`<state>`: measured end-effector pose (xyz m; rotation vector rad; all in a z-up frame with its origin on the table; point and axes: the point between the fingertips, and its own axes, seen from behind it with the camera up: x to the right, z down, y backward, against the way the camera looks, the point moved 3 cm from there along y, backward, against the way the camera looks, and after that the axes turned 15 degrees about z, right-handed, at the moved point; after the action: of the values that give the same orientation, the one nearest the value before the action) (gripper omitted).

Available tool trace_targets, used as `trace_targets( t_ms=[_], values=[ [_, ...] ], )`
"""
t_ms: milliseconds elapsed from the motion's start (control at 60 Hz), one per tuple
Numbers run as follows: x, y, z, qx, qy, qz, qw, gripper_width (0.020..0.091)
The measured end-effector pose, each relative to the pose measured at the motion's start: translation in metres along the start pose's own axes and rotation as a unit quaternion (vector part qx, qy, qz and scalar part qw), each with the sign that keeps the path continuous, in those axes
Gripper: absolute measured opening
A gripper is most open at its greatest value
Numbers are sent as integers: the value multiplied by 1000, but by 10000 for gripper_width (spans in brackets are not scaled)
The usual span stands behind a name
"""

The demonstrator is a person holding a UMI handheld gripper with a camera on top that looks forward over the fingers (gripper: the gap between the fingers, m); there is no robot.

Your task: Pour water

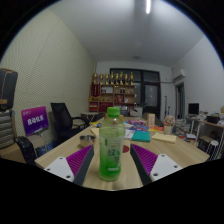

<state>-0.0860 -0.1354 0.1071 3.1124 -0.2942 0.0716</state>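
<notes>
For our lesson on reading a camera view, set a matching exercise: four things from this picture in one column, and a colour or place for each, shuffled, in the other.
Things:
1. bottle
2. finger pads
3. office chair
4. shelf

Descriptions:
A. purple, on the inner faces of the gripper fingers
B. black, at the table's far side
C. clear green with a green cap, standing between the fingers
D. against the back wall, beyond the table

Pairs: 1-C, 2-A, 3-B, 4-D
</notes>
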Motion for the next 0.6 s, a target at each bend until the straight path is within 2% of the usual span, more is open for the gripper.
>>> trace_targets(
  t_ms=[83,167,233,250,300,317,417,500,533,550,600],
  values=[
    [-19,-17,11,1,4,8,1000,813],
    [-19,-37,14,6,9,42,999,808],
    [-18,-49,15,6,7,67,998,770],
    [-19,-52,15,5,6,70,998,752],
    [-14,-58,16,5,9,86,996,533],
    [-14,-60,17,5,10,90,996,510],
    [-16,-62,17,10,3,89,996,504],
    [-17,-61,18,5,-6,77,997,468],
    [-17,-61,19,4,-6,73,997,479],
    [-17,-61,19,4,-5,69,998,444],
    [-18,-61,16,4,-2,59,998,418]
  ],
)
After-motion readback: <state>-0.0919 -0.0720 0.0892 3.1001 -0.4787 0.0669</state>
